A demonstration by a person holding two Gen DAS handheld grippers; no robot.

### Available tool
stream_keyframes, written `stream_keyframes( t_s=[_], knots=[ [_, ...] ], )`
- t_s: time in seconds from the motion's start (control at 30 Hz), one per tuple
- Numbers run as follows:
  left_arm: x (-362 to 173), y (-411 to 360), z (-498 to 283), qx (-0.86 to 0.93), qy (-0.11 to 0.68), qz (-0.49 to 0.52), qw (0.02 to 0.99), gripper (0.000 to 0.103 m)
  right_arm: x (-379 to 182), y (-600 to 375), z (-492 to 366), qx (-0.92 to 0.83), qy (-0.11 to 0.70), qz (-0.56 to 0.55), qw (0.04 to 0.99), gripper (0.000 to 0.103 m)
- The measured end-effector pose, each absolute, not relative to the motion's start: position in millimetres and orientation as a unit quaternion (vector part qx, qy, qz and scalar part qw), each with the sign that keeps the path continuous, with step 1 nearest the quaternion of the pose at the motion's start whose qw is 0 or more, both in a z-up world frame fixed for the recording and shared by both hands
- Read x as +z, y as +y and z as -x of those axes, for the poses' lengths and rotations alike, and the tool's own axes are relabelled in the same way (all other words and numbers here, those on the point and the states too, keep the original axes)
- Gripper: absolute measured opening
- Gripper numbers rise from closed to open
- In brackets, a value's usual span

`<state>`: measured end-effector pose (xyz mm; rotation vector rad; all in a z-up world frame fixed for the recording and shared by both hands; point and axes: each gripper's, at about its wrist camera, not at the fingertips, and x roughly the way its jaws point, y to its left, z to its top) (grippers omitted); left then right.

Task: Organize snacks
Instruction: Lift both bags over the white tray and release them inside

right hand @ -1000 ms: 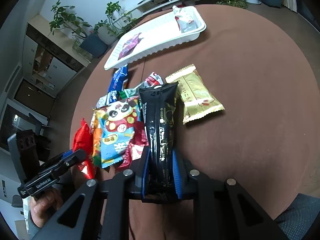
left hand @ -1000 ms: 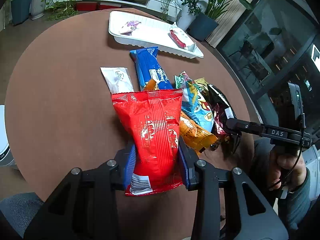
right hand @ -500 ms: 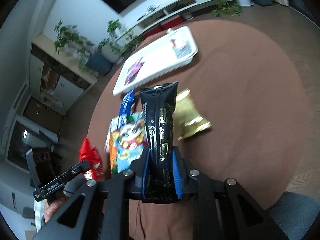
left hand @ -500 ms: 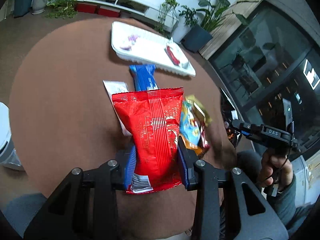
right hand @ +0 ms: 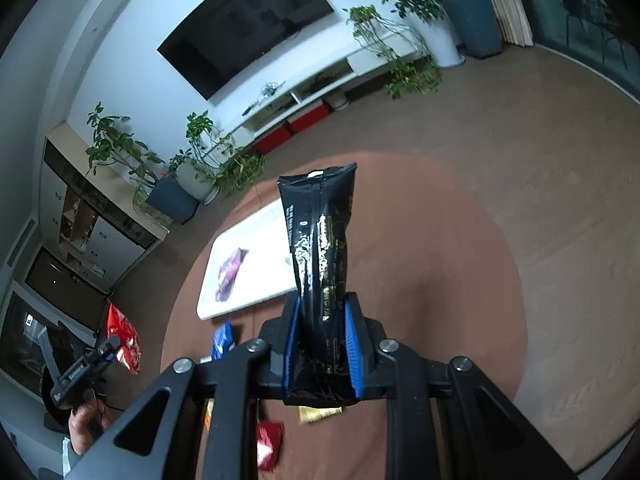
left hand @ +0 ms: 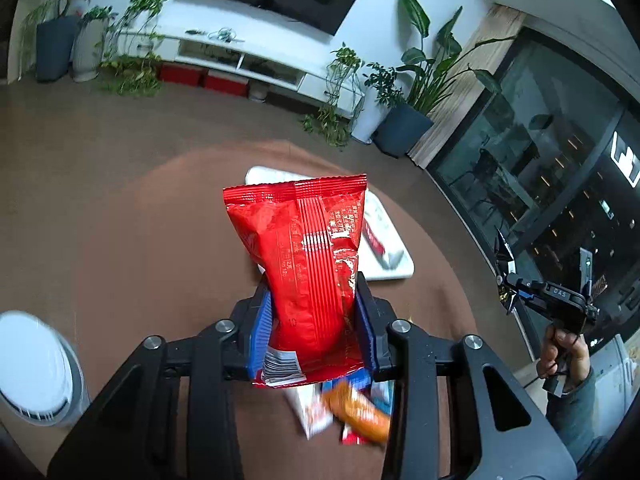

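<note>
Red snack bag [left hand: 308,264] sits clamped in your left gripper [left hand: 312,332], black packet [right hand: 322,264] pinched tight in your right gripper [right hand: 320,354] — both held above the table, short of the white tray [right hand: 256,256]. Glossy film could slip — release low.

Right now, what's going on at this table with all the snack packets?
A person is sorting snacks with a handheld gripper in each hand. The left gripper is clamped on a red snack bag, and the right gripper is clamped on a black packet, both held up above the round brown table. A white tray with a purple packet lies ahead; other snacks lie loose on the table below.
</note>
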<state>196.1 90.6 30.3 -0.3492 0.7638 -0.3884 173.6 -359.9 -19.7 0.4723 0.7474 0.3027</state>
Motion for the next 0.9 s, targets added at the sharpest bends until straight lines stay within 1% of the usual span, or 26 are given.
stream_keyframes(
  t_s=[0.13, 0.4, 0.53, 0.7, 0.9],
  knots=[
    [43, 78, -237, -0.195, 0.369, 0.153, 0.896, 0.034, -8, -336, -197, 0.164, 0.357, -0.211, 0.895, 0.023],
    [41, 37, -318, -0.218, 0.392, 0.135, 0.883, 0.034, 6, -277, -252, 0.21, 0.361, -0.185, 0.889, 0.023],
    [24, 16, -356, -0.22, 0.414, 0.123, 0.875, 0.034, 2, -249, -282, 0.221, 0.379, -0.156, 0.885, 0.023],
    [-16, -8, -387, -0.216, 0.449, 0.105, 0.861, 0.034, -24, -218, -325, 0.221, 0.413, -0.131, 0.874, 0.023],
    [-55, -28, -410, -0.209, 0.471, 0.09, 0.852, 0.034, -59, -200, -355, 0.209, 0.451, -0.109, 0.861, 0.023]
  ],
)
